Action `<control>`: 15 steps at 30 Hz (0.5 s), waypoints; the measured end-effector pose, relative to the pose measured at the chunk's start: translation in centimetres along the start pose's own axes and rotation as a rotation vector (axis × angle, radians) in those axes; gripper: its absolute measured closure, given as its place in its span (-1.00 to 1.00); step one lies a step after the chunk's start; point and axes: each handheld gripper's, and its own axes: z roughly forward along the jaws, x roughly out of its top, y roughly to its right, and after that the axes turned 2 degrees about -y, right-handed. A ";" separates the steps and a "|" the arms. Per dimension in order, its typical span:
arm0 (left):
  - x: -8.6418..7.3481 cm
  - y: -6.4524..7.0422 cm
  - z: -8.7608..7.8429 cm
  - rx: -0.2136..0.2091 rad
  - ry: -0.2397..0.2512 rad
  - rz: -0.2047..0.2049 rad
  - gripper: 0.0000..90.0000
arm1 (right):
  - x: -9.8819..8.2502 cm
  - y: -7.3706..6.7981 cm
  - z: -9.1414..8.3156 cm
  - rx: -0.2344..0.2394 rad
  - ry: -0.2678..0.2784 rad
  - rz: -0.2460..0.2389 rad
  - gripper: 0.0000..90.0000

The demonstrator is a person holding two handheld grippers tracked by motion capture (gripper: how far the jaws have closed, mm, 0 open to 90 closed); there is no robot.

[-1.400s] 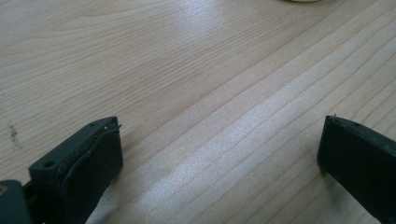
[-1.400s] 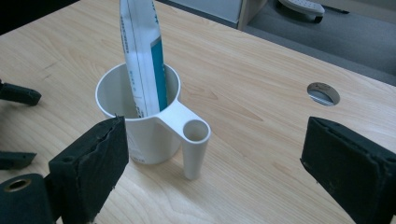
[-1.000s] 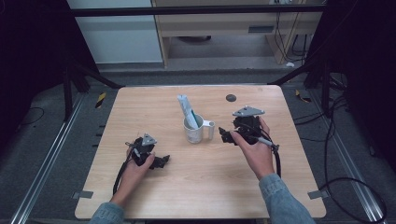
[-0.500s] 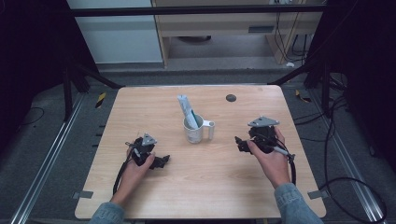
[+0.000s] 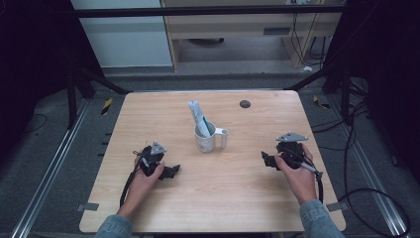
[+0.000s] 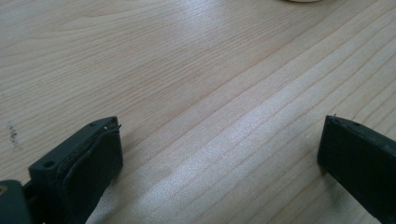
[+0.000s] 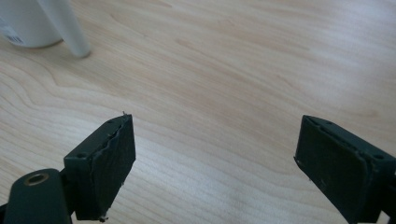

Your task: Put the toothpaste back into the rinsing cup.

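left tongs (image 5: 171, 172): released, empty, low over the table (image 5: 148, 114), near its left front | right tongs (image 5: 266, 159): released, empty, right of the mug | mug (image 5: 205, 139): upright mid-table, between both tongs, tube (image 5: 199, 117) leaning inside

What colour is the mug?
White mug, with a white handle; it shows best in the high view.

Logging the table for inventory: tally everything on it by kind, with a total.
Mug: 1
Tube standing in the mug: 1
Small dark round thing: 1
Hand-held grippers, left and right: 2
Total: 5
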 end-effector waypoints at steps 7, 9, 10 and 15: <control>0.0 0.0 0.0 0.000 0.000 0.000 -1.00 | -1.9 0.5 1.6 -0.010 -0.035 0.038 -0.71; 0.0 0.0 0.0 0.000 0.000 0.000 -1.00 | -2.7 0.7 2.4 -0.012 -0.054 0.042 -0.71; 0.0 0.0 0.0 0.000 0.000 0.000 -1.00 | -2.9 0.7 2.6 -0.011 -0.060 0.045 -0.72; 0.0 0.0 0.0 0.000 0.000 0.000 -1.00 | -3.8 1.0 3.3 -0.005 -0.072 0.075 -0.71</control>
